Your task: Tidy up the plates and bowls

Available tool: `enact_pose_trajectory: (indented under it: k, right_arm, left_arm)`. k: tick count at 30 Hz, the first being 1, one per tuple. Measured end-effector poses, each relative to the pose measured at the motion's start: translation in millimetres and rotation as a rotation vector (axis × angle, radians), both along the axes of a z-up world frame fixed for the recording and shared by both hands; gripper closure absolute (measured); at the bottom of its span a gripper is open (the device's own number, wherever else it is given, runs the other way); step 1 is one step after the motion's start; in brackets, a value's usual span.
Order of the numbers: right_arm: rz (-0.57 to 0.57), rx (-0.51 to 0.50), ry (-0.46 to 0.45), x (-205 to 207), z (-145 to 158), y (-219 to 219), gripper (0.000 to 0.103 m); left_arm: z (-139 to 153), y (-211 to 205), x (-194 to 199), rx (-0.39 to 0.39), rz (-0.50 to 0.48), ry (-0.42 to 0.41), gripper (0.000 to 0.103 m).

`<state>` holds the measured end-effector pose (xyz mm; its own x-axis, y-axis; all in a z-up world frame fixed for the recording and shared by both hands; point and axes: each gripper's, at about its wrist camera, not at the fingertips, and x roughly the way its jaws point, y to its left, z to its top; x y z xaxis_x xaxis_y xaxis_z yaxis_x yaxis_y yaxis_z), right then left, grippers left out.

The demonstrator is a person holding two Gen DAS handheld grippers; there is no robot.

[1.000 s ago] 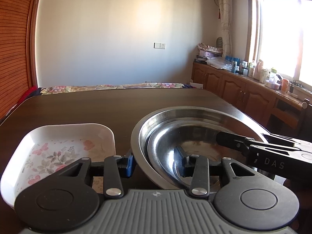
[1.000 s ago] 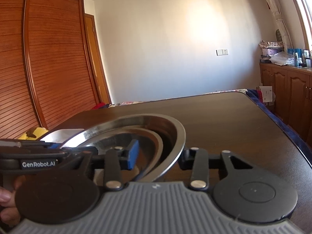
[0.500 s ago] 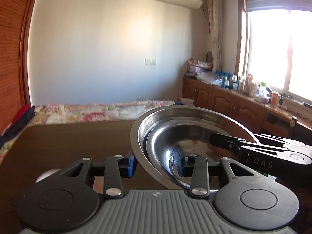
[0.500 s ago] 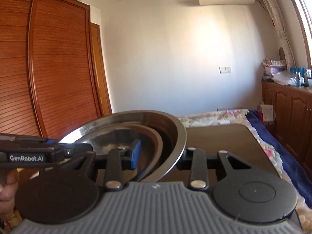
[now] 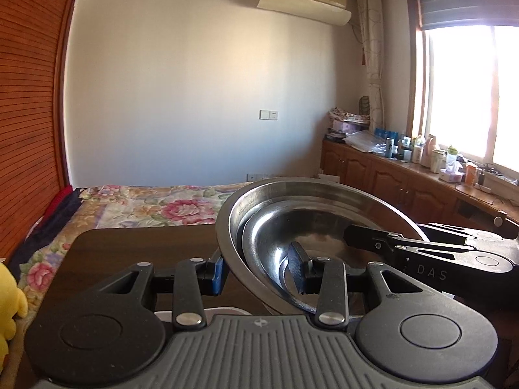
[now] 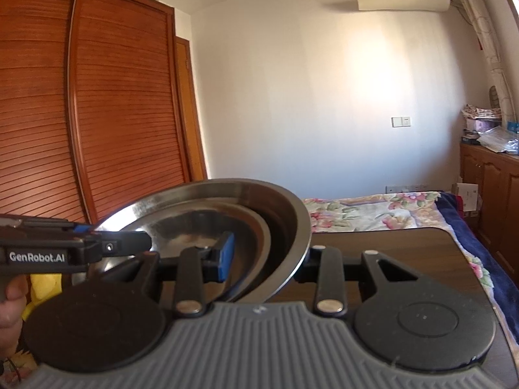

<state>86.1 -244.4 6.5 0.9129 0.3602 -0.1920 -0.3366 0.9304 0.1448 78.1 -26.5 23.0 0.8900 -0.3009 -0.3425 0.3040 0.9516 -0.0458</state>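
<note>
Above the dark wooden surface [image 5: 136,246] we carry the nested round steel bowls [image 5: 311,214], clear of it. Our left gripper [image 5: 259,272] clamps the near left rim, our right gripper [image 6: 266,256] the opposite rim. Uneven lifting could tilt them, sliding the inner bowl [image 6: 207,223] out.

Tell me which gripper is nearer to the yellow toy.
Left. The left gripper, on the steel bowls' left rim, has the yellow toy to its left; the right gripper grips the opposite rim, farther away.
</note>
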Motion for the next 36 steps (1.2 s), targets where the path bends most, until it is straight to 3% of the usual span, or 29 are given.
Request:
enact_pose_trajectory:
  k: [18,36]
  right_arm:
    - [0.101,-0.033,0.062,-1,-14,60,0.066]
    - [0.113,-0.097,0.132,6,-41,86,0.066]
  left_arm:
    - [-19,58,-14,-0.009,0.105,0.041,0.062]
    - [-62,77,0,-0.016,0.146,0.144,0.062]
